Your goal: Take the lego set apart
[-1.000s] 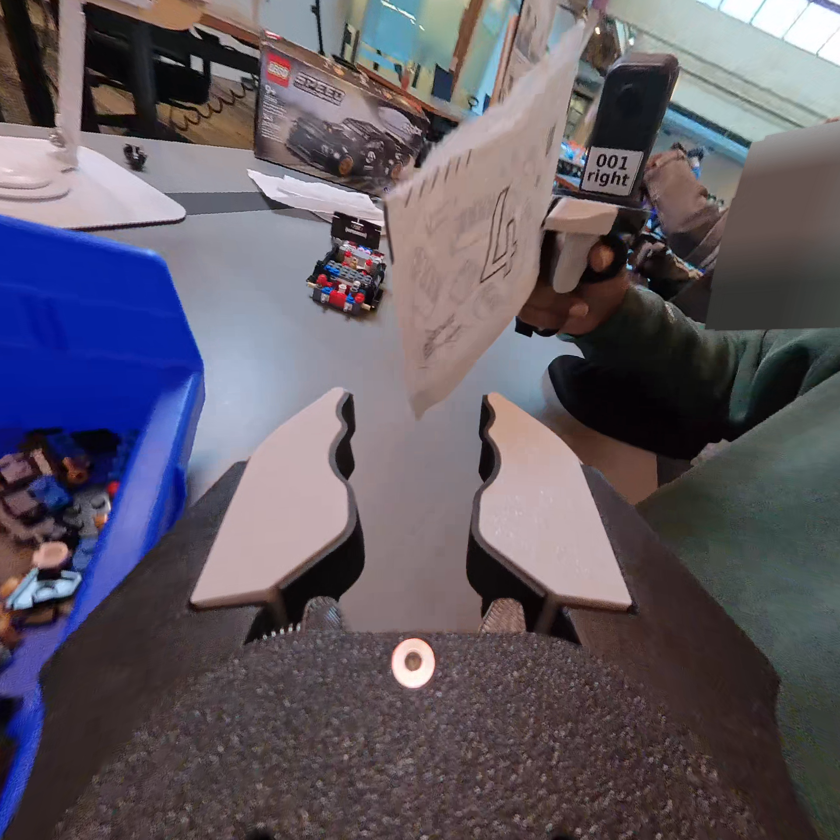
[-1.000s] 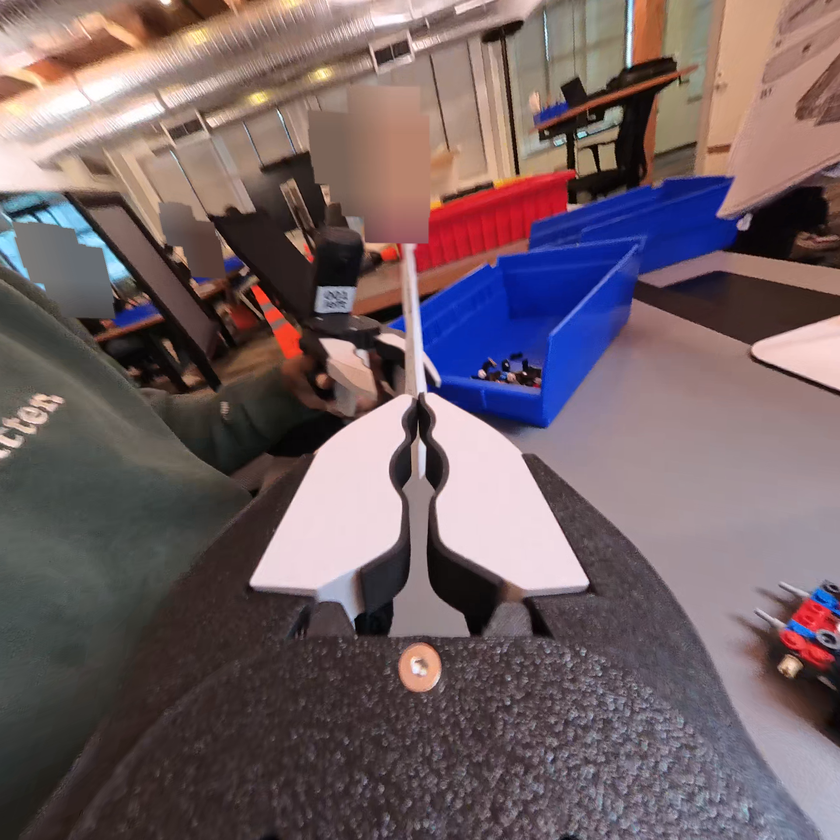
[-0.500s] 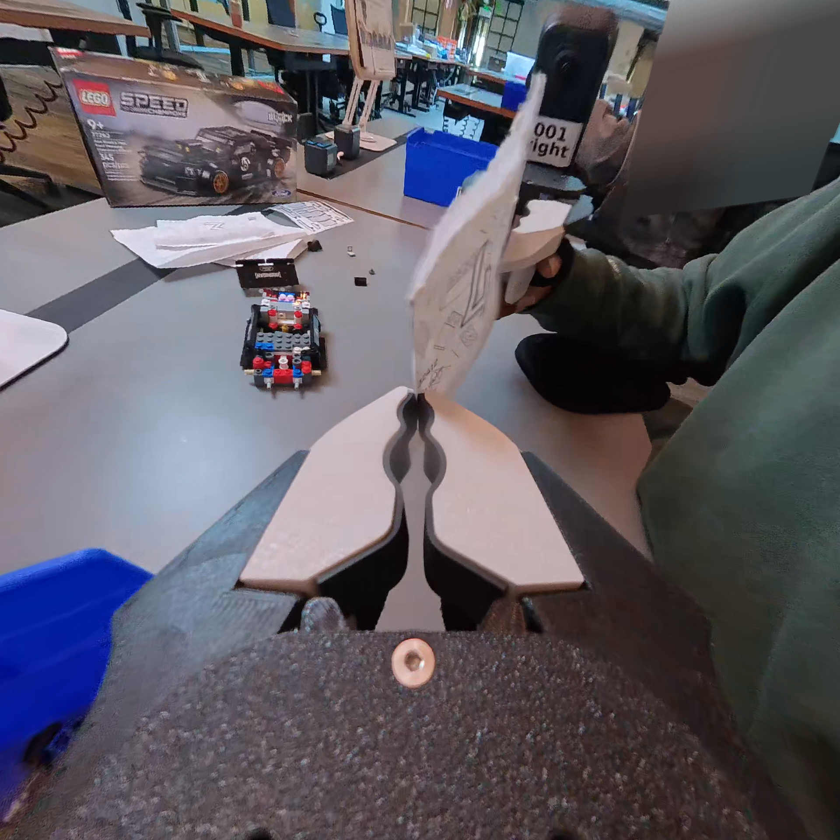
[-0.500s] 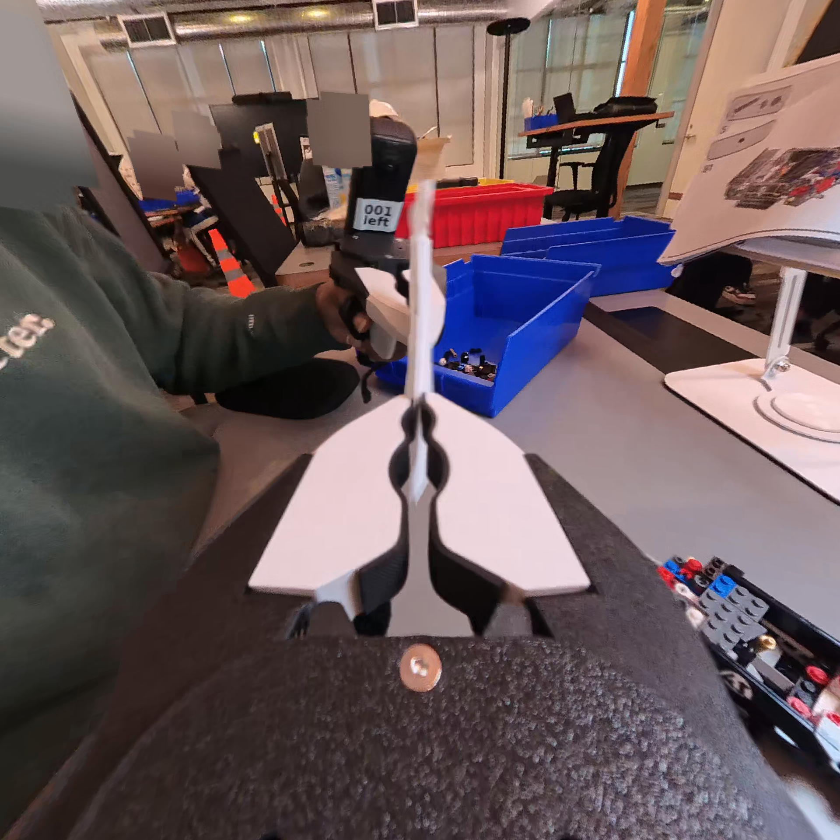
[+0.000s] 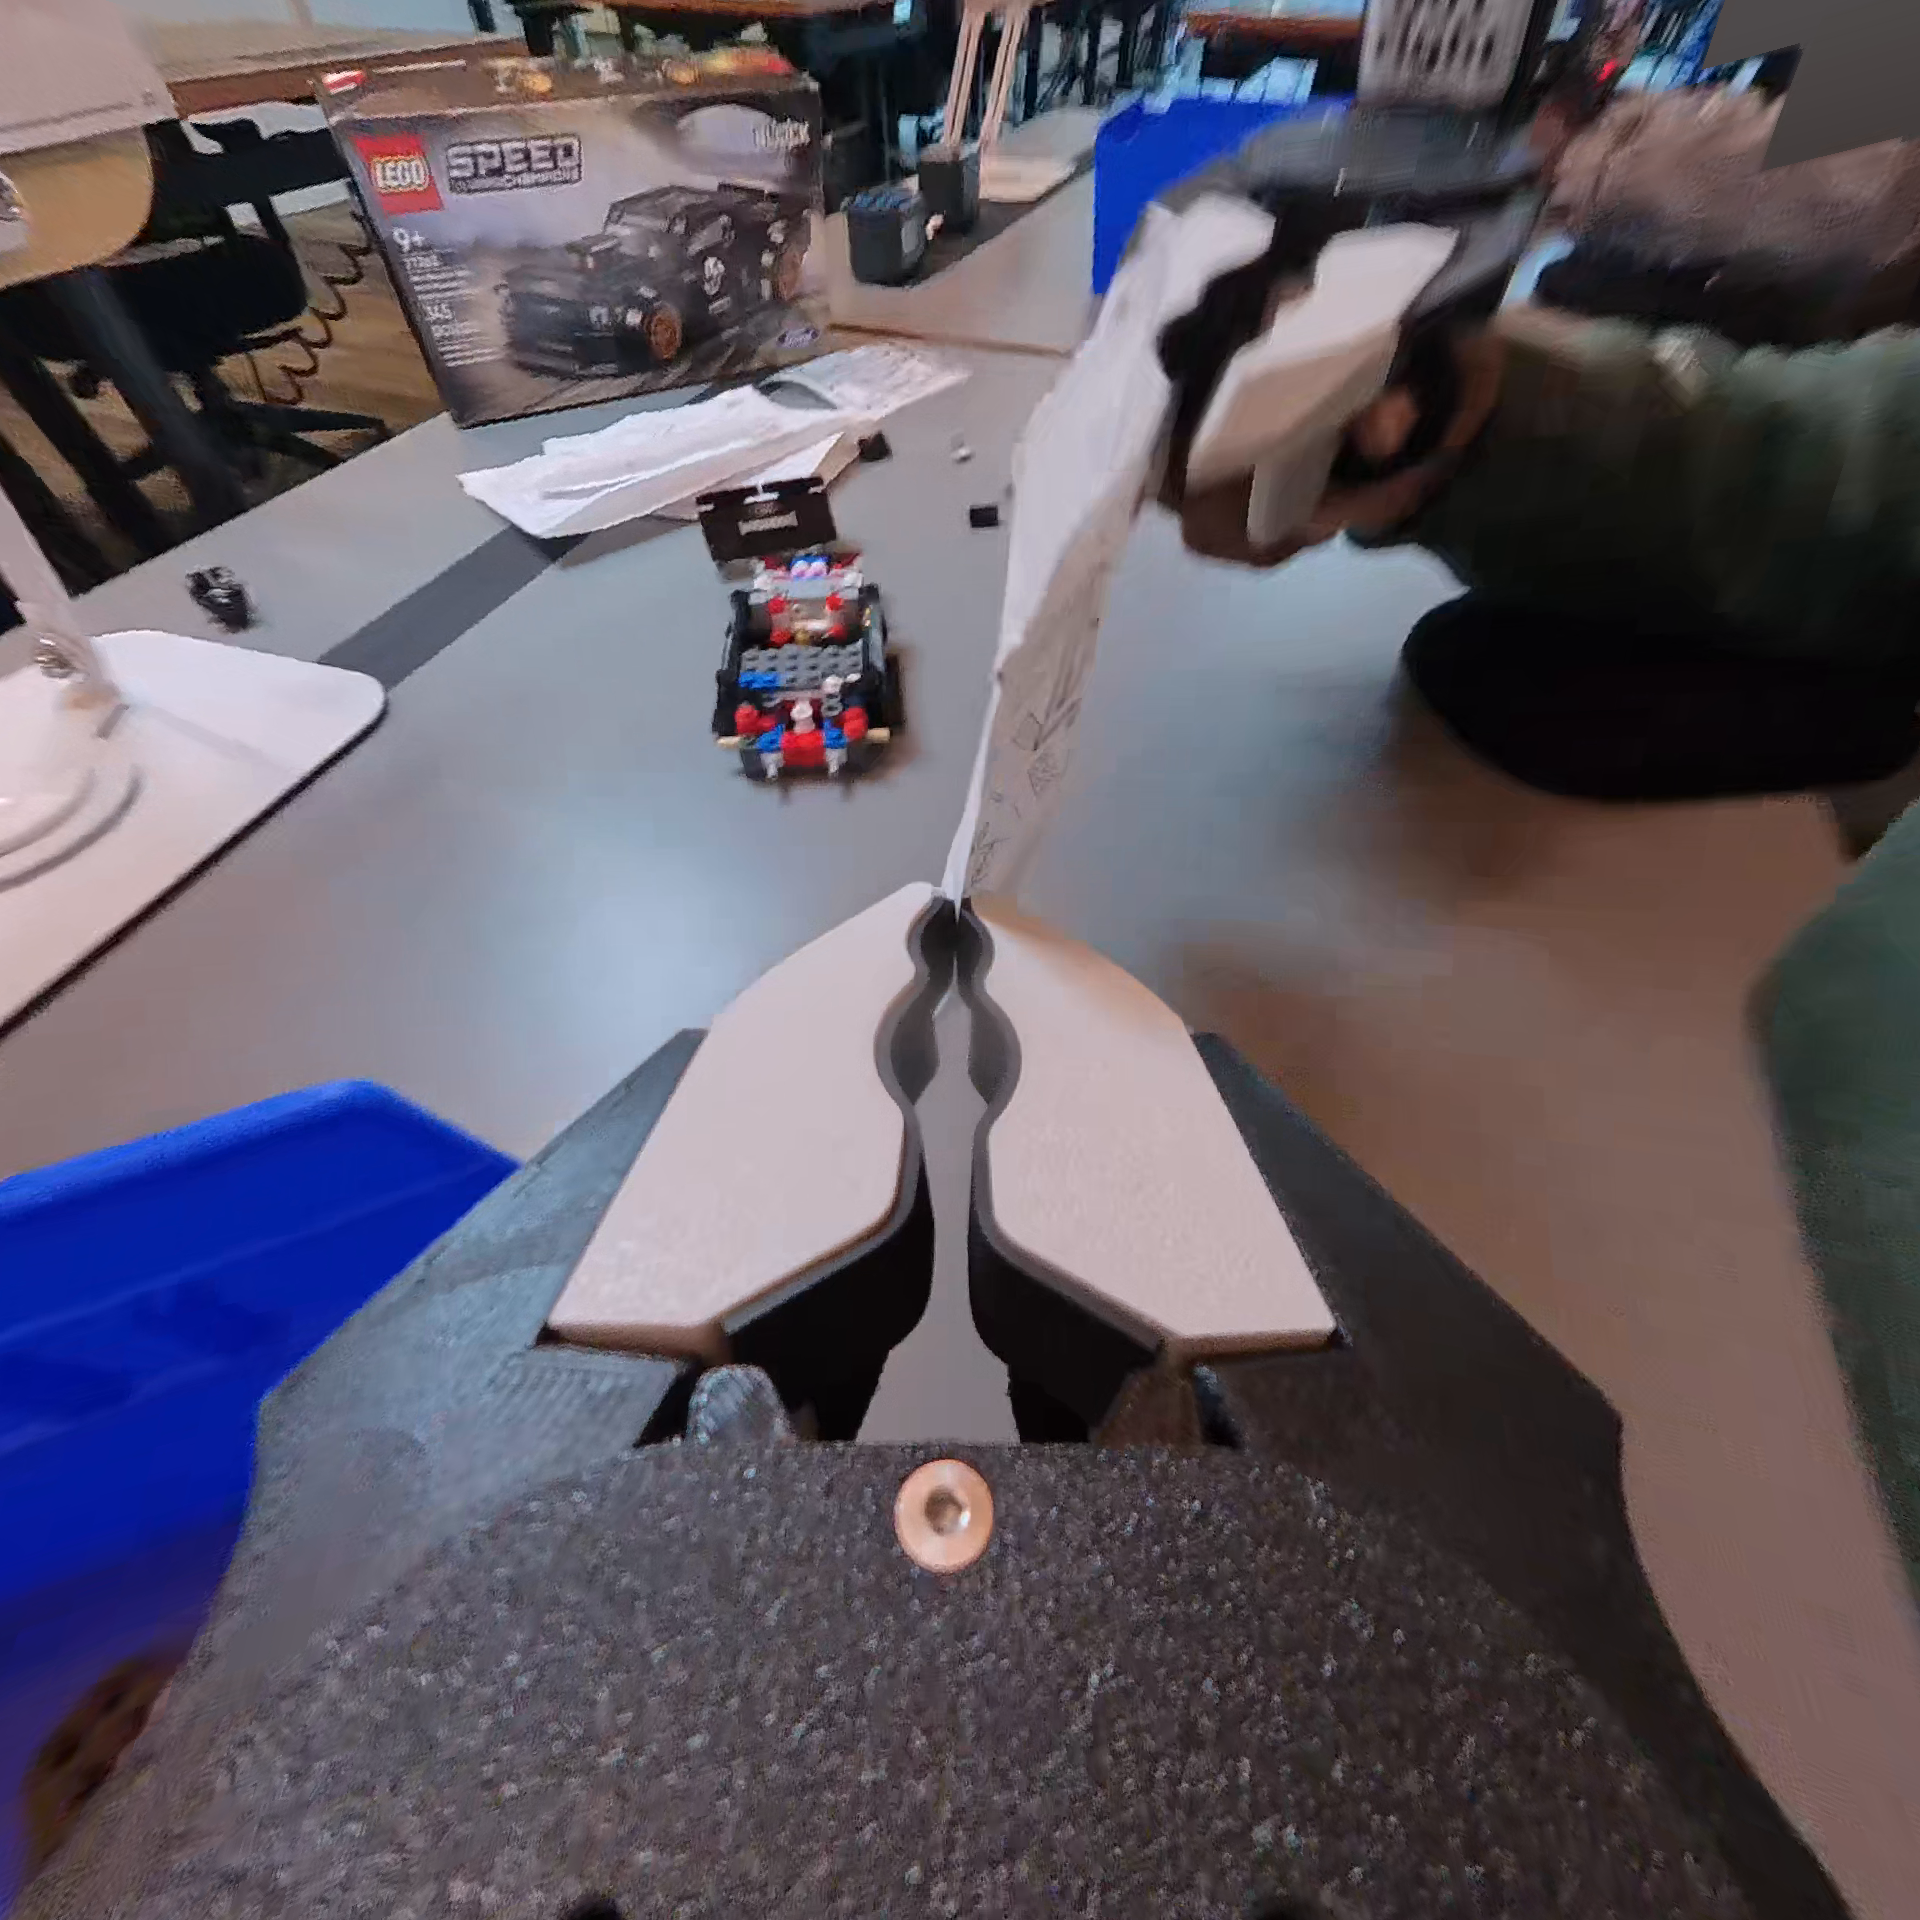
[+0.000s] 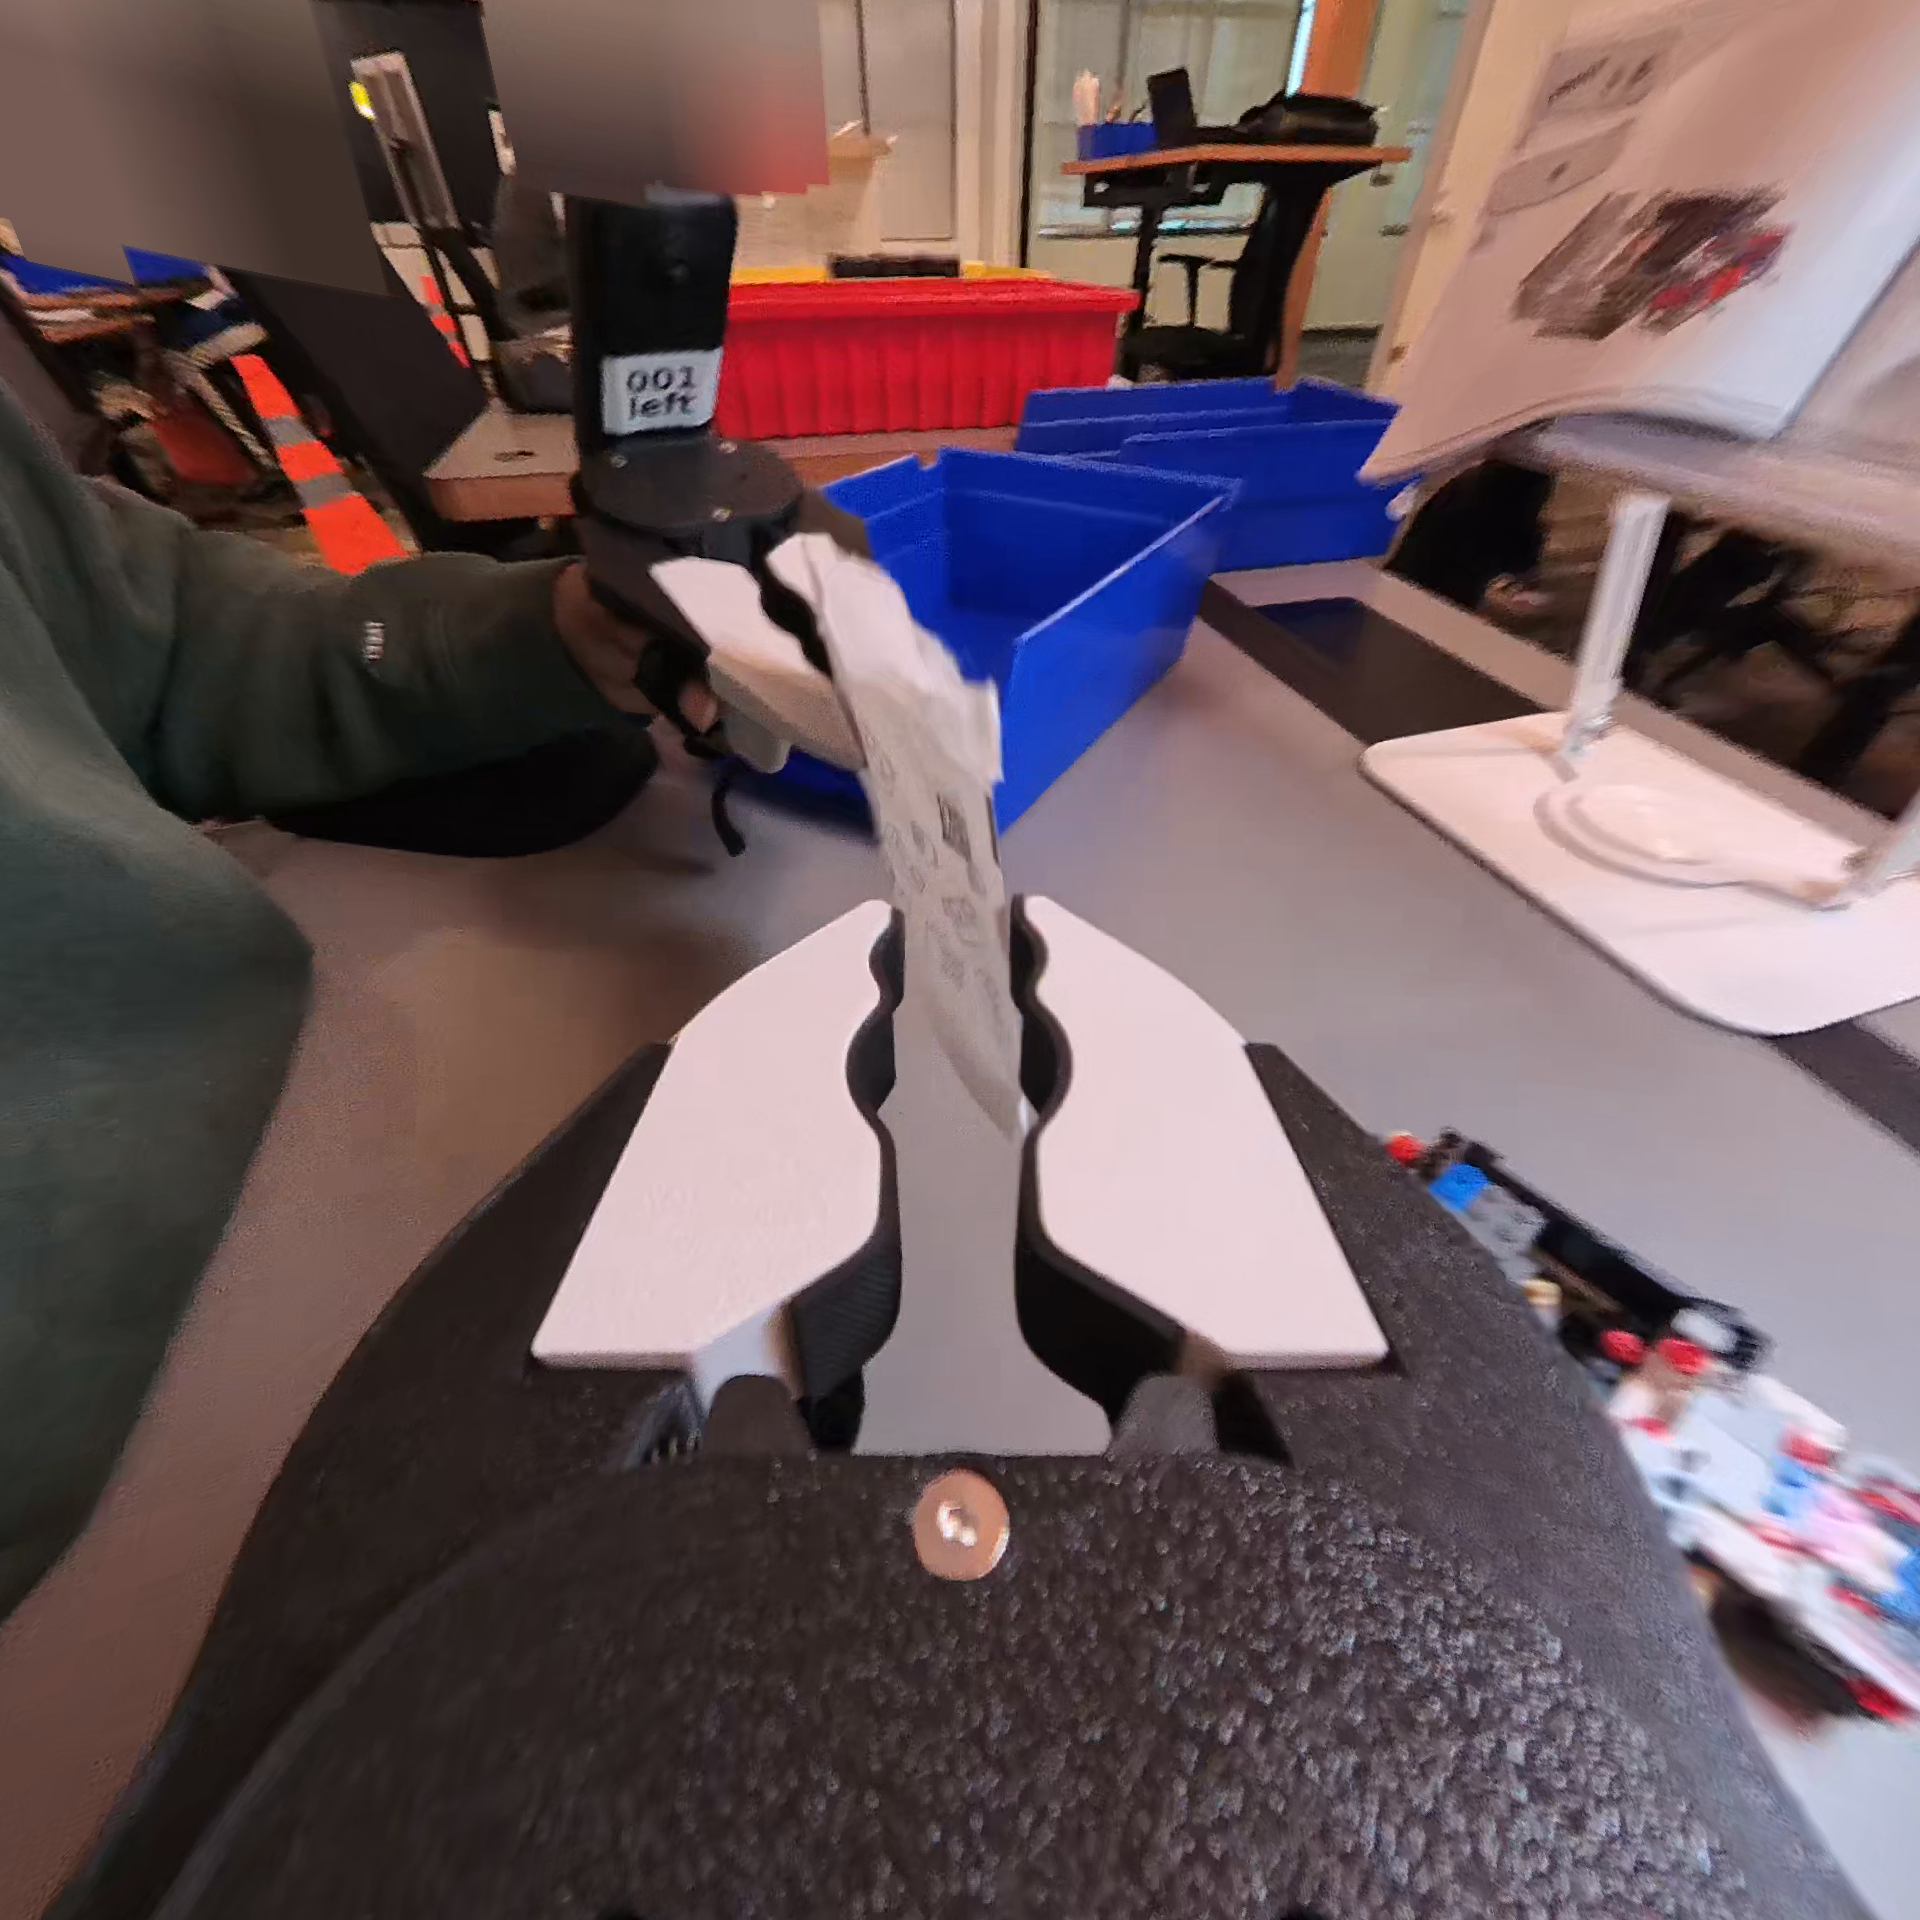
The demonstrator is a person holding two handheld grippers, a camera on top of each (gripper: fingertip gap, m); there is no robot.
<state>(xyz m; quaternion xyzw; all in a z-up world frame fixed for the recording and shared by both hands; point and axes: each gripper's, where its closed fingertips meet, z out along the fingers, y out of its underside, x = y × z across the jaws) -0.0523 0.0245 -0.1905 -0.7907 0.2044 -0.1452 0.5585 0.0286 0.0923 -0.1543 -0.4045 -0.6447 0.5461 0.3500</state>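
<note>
Tongs (image 5: 954, 909), two; paper bag (image 5: 1049, 582), one

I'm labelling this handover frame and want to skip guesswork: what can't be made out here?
- Left wrist view: blue bin contents, cut off by the left edge and the left gripper body.
- Right wrist view: partly built lego car, motion-blurred and cut by the right edge.
- Both views: paper bag contents, unseen.

Two grippers are seen: the left gripper (image 5: 954, 914) and the right gripper (image 6: 954, 914). One paper bag (image 5: 1049, 582), one lego car (image 5: 805, 675) and one set box (image 5: 592, 234) are counted. At least three blue bins (image 6: 1049, 582) and one red bin (image 6: 914, 353) are shown.
</note>
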